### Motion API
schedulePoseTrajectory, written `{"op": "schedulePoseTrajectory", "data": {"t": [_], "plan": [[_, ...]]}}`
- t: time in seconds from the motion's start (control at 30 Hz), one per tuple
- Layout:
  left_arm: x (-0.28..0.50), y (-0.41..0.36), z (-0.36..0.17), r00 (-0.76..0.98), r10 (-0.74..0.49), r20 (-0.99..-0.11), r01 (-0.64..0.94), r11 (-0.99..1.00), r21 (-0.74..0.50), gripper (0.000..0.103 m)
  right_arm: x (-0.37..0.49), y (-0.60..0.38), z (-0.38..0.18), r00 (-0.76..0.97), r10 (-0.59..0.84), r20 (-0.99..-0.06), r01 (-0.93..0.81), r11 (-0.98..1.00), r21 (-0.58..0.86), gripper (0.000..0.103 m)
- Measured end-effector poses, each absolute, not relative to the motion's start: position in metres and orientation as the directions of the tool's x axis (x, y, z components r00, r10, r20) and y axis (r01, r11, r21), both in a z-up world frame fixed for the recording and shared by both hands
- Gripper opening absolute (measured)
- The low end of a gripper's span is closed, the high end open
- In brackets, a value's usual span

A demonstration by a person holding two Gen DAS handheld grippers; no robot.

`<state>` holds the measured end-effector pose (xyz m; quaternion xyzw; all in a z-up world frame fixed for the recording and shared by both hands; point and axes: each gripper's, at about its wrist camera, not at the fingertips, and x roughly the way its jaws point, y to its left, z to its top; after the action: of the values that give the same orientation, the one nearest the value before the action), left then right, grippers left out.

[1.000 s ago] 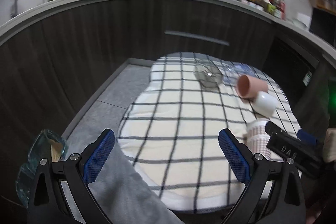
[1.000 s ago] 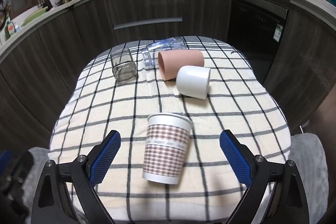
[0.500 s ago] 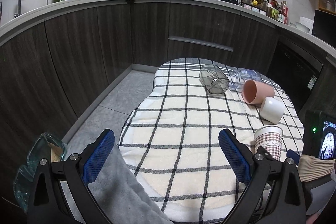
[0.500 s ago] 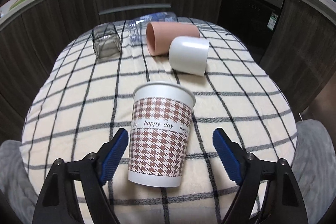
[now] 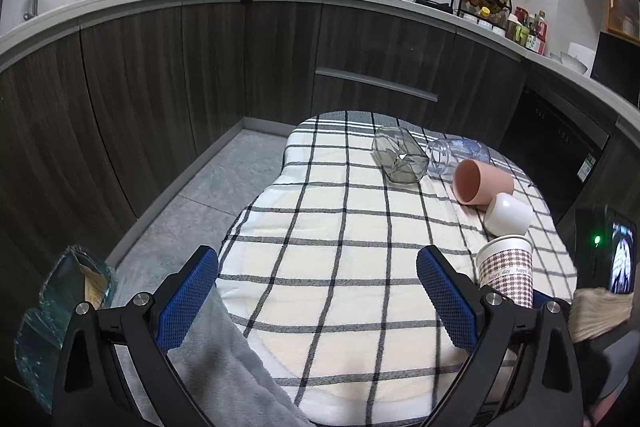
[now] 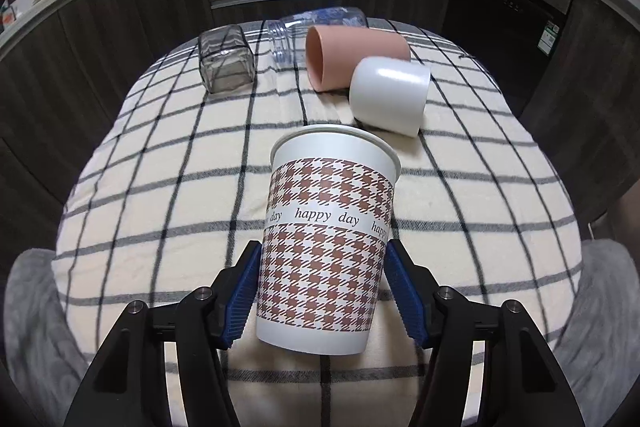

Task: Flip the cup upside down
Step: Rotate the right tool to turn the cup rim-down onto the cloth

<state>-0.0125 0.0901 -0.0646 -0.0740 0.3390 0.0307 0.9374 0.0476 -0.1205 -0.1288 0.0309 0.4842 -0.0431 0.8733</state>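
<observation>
Paper cup [image 6: 326,239] with the brown houndstooth print and "happy day" band stands upright, mouth up, low in the middle of the right wrist view, on the checked cloth [image 6: 160,187]. Right gripper [image 6: 324,291] has its blue pads against the lower half of the cup on both sides, so I'd call that a grip, though how firm it is I can't say. Left gripper [image 5: 318,301] sits wide apart over bare cloth at the bottom of its own view, holding nothing.

Stuff that could bite from here, my guesses only:
- Thin paper wall. Squeeze too hard and it ovals or creases; too soft and it slides out mid-roll.
- Grip is low on a tapered body, so the cup may pivot between the pads when turned over.
- White cup [image 6: 390,95] and pink cup [image 6: 356,55] lie on their sides just above it in frame. A wide swing could knock them rolling.
- Soft cloth might let the rim land unevenly and tip.
</observation>
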Motion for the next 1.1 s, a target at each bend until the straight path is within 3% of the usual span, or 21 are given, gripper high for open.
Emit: {"op": "schedulePoseTrajectory", "data": {"t": [0.33, 0.57, 0.73, 1.1], "plan": [[0.01, 0.099, -0.039, 0.724, -0.098, -0.683, -0.153, 0.942, -0.298, 0.101, 0.077, -0.136, -0.116, 0.099, 0.095, -0.99, 0.054, 0.993, 0.101, 0.061], [0.034, 0.09, -0.019, 0.728, -0.139, -0.671, -0.131, 0.933, -0.336, 0.103, 0.1, -0.127, -0.12, -0.167, 0.111, -0.98, -0.005, 0.994, 0.114, 0.062], [0.062, 0.086, -0.009, 0.741, -0.144, -0.656, -0.119, 0.933, -0.339, 0.103, 0.119, -0.116, -0.141, -0.365, 0.117, -0.924, -0.032, 0.99, 0.138, 0.062], [0.108, 0.086, -0.026, 0.72, -0.127, -0.682, -0.154, 0.929, -0.336, 0.103, 0.163, -0.115, -0.171, -0.42, 0.035, -0.907, -0.059, 0.996, 0.065, 0.062]]}}
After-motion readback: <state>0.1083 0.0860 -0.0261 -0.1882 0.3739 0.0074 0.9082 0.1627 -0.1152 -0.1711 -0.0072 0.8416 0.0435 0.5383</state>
